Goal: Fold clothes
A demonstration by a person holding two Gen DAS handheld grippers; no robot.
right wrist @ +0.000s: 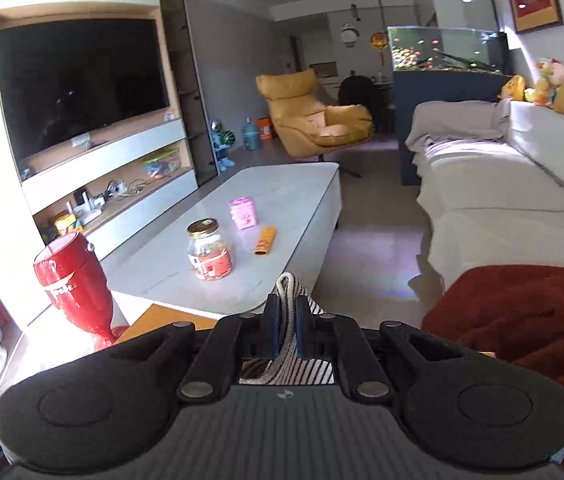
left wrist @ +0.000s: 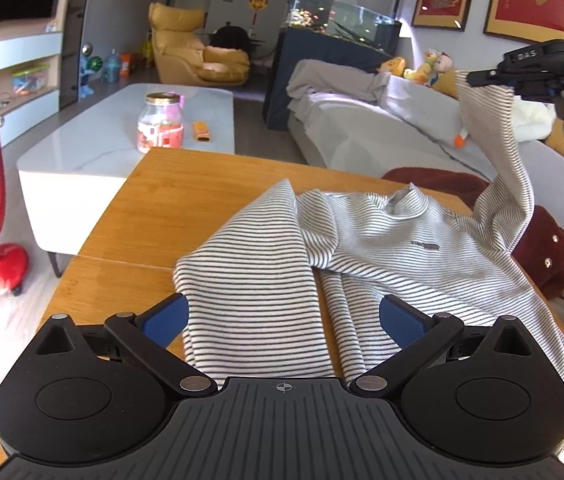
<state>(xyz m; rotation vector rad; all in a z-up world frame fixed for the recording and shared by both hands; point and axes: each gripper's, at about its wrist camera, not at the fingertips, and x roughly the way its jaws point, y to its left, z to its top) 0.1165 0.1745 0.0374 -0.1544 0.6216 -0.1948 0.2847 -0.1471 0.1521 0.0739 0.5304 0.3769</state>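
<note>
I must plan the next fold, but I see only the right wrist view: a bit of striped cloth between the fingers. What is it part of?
Observer: It is the sleeve of a striped shirt, lifted above the wooden table.
Operator: Does the other sleeve lie flat?
Observer: Yes, it is folded down over the shirt's body, on the left in the left wrist view.
Operator: Is the left gripper holding anything?
Observer: No, the left gripper is open over the shirt's lower part.
</note>
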